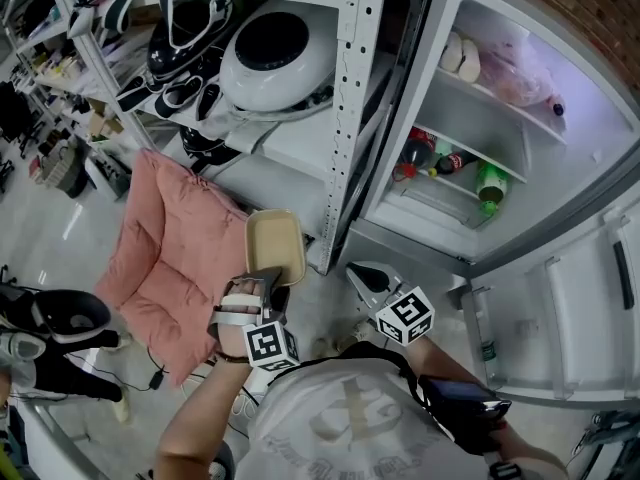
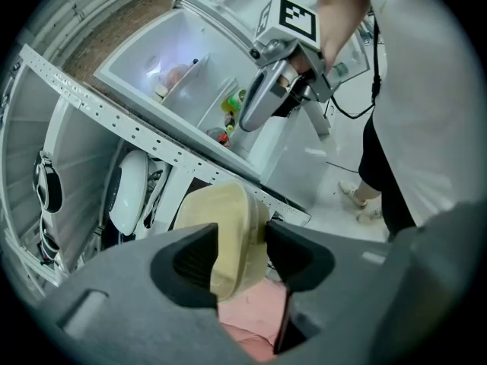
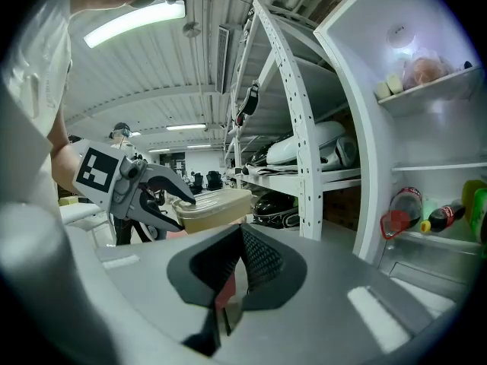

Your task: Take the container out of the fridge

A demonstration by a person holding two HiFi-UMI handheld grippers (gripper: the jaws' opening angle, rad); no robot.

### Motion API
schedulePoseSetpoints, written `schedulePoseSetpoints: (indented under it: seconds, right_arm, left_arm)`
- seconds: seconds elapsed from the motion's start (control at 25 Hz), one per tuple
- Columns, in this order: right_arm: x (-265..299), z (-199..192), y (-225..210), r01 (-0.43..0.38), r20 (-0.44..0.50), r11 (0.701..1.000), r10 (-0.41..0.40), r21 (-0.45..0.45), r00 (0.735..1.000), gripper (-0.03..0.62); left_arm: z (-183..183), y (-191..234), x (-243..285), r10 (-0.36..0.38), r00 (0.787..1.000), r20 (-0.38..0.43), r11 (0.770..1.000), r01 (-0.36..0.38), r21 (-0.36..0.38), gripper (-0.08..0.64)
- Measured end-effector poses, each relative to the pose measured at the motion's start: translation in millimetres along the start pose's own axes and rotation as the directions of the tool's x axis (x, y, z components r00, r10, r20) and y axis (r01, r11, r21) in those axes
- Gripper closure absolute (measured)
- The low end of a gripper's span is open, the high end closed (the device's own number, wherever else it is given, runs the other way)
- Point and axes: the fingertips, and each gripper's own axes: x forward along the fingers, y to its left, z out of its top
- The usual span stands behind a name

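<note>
**Beige container held in my left gripper, outside the open fridge**

My left gripper point(image 1: 266, 280) is clamped on a shallow beige container point(image 1: 275, 245) with rounded corners. One jaw presses on each side of its near end, and the rest sticks out past the jaws. I hold it low in front of me, in the air. It is outside the fridge point(image 1: 520, 183), above the edge of a pink cushion point(image 1: 165, 258) that lies on the floor point(image 1: 50, 238).

My right gripper point(image 1: 362, 276) is just beside it on the right. Its jaws are closed together with nothing between them, and they point toward the foot of the fridge.

The fridge stands open on my right, lit inside, its door point(image 1: 570, 318) swung toward me. Bottles point(image 1: 430, 158) lie on a middle shelf and pale wrapped food sits on the shelf above. A white metal shelf rack point(image 1: 352, 118) stands between the container and the fridge, with a round white appliance point(image 1: 275, 58) on it
</note>
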Motion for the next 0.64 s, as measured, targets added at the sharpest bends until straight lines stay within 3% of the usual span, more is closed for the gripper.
schedulePoseSetpoints:
  seconds: [0.64]
  right_arm:
    - [-1.0, 0.7, -6.0, -0.001, 0.004, 1.0, 0.001, 0.011, 1.0, 0.584]
  left_arm:
    - [-1.6, -0.3, 4.2, 0.003, 1.0, -0.014, 1.0, -0.004, -0.021, 0.356]
